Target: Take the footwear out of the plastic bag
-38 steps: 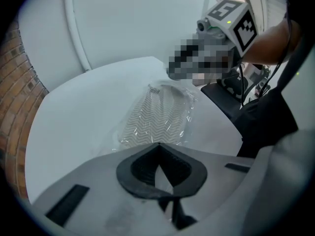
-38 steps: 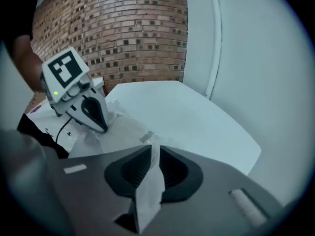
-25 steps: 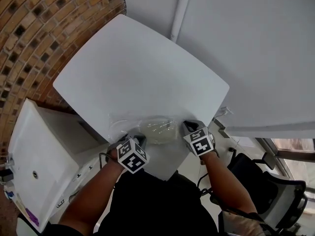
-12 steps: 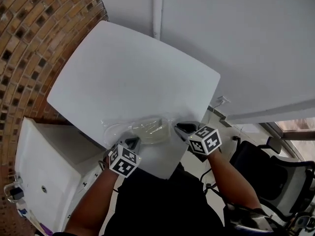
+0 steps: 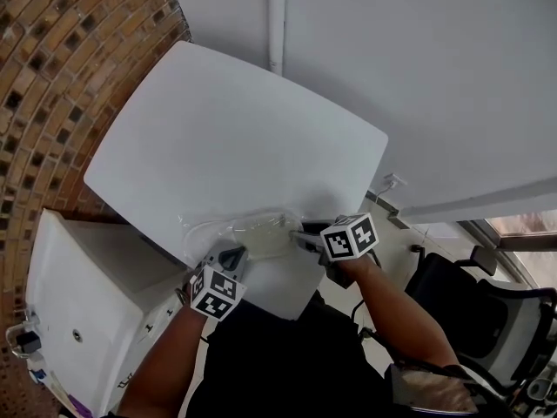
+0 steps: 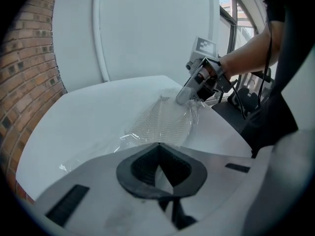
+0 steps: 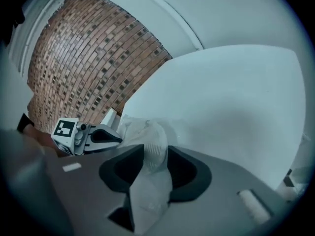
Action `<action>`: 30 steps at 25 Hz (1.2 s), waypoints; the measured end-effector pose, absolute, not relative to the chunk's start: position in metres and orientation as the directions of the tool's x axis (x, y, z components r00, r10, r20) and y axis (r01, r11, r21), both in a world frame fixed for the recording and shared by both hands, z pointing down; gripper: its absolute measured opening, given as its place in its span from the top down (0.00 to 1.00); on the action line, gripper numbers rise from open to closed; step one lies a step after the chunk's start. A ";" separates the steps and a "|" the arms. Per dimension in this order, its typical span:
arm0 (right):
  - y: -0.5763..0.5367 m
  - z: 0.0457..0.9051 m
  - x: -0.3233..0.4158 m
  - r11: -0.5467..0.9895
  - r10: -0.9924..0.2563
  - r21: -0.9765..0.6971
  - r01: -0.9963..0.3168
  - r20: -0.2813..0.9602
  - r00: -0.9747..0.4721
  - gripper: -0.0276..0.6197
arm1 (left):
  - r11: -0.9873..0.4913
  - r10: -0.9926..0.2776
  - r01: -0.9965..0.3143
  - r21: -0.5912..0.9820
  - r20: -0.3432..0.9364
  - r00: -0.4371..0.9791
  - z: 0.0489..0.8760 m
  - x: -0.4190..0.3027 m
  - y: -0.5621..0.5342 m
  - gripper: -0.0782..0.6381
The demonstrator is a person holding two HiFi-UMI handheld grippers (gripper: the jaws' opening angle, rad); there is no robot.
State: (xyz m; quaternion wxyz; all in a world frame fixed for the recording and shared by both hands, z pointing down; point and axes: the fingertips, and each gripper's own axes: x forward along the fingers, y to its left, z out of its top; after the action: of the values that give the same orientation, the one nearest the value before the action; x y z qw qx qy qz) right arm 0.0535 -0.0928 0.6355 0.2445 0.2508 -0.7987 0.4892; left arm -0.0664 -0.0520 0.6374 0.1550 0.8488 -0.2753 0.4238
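one plastic bag point(image 5: 218, 229); one footwear piece point(image 6: 165, 122) inside; one table point(image 5: 235, 138)

big white table point(image 5: 235, 138) with rounded corners, brick wall point(image 5: 52, 77) on the left, white pipe point(image 5: 276, 16) up the back wall, white cabinet point(image 5: 78, 303), black office chair point(image 5: 513, 320)

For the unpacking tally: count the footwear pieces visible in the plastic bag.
1: a pale, chevron-patterned slipper inside the clear plastic bag at the table's near edge. A second may lie hidden under it.
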 end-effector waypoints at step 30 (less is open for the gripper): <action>-0.082 0.604 0.068 0.361 -0.271 -0.649 -0.670 0.614 -0.741 0.83 | -0.774 -0.380 -0.627 -0.091 0.858 0.346 0.624 -0.111 -0.088 0.76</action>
State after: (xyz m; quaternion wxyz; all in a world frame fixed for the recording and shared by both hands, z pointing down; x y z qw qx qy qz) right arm 0.0681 -0.0822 0.6042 0.2063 0.2945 -0.7987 0.4825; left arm -0.1112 -0.0879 0.6242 0.1281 0.8102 -0.3107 0.4802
